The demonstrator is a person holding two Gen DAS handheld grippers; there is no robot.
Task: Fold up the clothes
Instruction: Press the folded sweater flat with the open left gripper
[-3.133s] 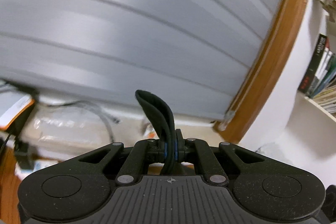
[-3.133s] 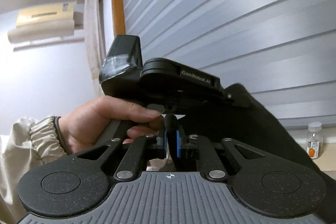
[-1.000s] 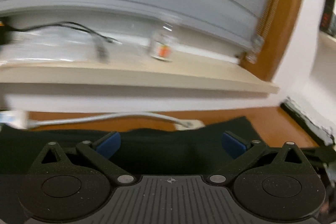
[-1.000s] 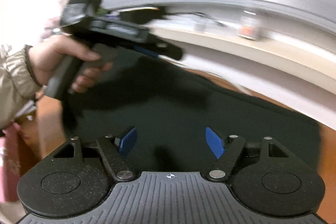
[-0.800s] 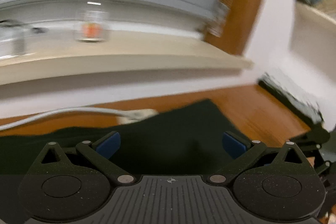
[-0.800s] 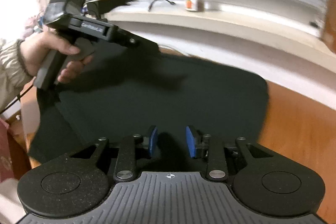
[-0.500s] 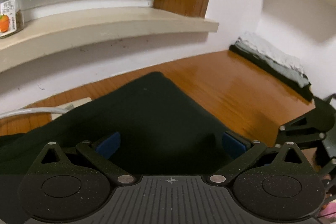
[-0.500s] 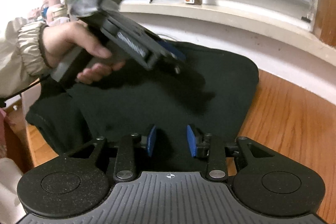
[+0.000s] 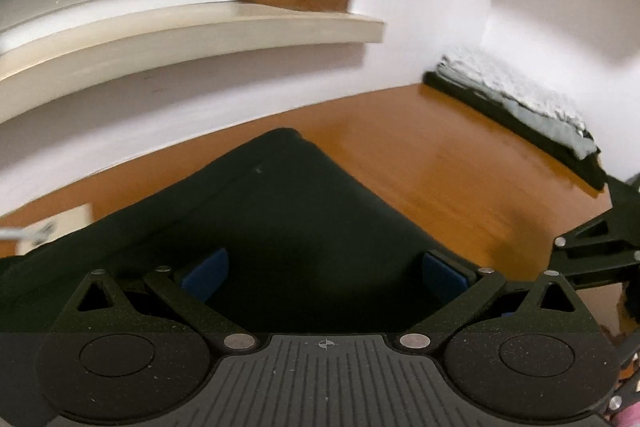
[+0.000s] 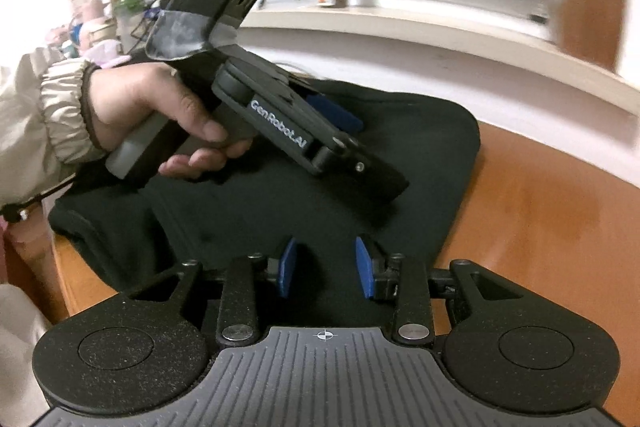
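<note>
The glossy orange-brown wooden desk (image 10: 552, 211) carries the task's thing: a black, soft knit garment (image 10: 304, 187) lying flat in a broad slab, its rounded far corner (image 9: 288, 139) close to the white wall under the cream window ledge (image 9: 192, 31). Whether a fold already lies in it I cannot tell; a faint seam or edge line (image 9: 192, 211) runs aslant across the top in the left wrist view. The garment's long axis appears to run left to right along the wall, with its left part bunched and spilling to the near desk edge (image 10: 104, 231).

To the right of the garment the desk is bare and open up to a grey and black folded pile (image 9: 520, 111) against the side wall, well apart; that is the free room for moving. To the back, the wall leaves little room.

The left tongs (image 9: 324, 271), held in a person's hand (image 10: 160, 115) with a beige cuffed sleeve (image 10: 52, 115), hover over the middle of the garment with blue pads spread wide, holding nothing. The right tongs (image 10: 326, 267) sit at the garment's near right edge, pads partly apart, empty, cloth showing between them. The right tongs are nearer the right-hand edge; the left are nearer the bunched part.
</note>
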